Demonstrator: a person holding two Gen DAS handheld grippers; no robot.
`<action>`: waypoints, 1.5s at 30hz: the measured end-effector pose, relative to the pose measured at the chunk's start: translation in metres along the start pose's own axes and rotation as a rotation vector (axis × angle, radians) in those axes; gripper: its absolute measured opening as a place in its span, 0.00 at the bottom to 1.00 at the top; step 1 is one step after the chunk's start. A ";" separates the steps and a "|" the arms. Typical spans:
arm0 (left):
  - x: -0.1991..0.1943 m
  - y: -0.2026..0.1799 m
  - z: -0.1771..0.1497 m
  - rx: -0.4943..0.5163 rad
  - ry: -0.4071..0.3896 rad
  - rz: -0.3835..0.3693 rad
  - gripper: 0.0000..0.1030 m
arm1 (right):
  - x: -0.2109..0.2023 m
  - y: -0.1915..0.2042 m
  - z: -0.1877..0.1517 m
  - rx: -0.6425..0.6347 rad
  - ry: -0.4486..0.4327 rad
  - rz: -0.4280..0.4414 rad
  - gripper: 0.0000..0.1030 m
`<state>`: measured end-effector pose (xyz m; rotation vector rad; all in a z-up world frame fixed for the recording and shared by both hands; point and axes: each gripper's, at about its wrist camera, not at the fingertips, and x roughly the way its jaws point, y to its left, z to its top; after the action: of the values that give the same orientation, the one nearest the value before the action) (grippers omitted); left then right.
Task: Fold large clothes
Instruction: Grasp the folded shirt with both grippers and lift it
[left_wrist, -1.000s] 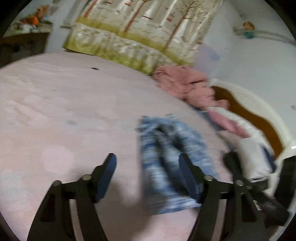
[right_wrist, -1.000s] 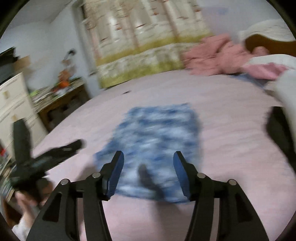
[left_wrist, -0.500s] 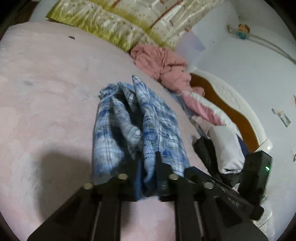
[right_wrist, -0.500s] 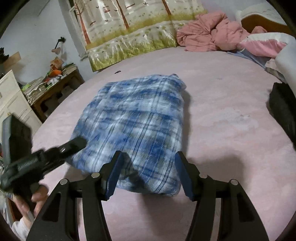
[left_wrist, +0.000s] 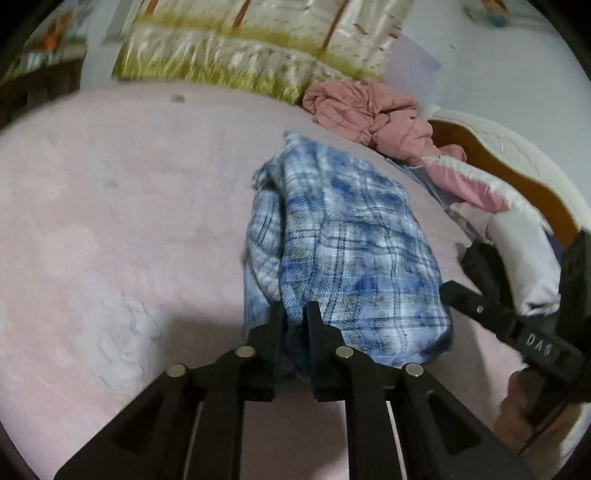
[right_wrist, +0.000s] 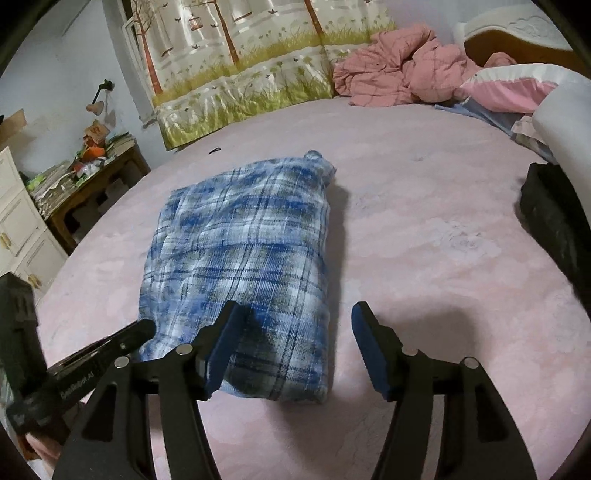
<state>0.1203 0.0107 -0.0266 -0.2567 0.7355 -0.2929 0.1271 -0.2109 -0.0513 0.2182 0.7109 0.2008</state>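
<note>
Left gripper (left_wrist: 293, 319) lifted plaid shirt (right_wrist: 243, 254).

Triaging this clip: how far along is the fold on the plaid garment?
Done: the blue plaid garment already lies as a compact rectangle on the pink bed.
In hand: the left gripper is shut on its near edge; the right gripper hangs open over the near corner.
Left: probably one more fold or smoothing, then release. The pink quilt lies unfolded.
</note>
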 end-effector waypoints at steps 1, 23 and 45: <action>-0.005 -0.001 0.002 -0.006 -0.013 -0.012 0.25 | -0.001 -0.001 0.002 0.006 -0.005 0.004 0.61; 0.057 0.056 0.027 -0.336 0.137 -0.363 0.82 | 0.057 -0.037 0.003 0.337 0.114 0.330 0.63; -0.046 -0.127 0.083 0.096 -0.190 -0.387 0.35 | -0.126 -0.031 0.068 0.111 -0.280 0.095 0.29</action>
<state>0.1239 -0.0810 0.1030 -0.3310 0.4789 -0.6607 0.0824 -0.2813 0.0693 0.3785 0.4335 0.2164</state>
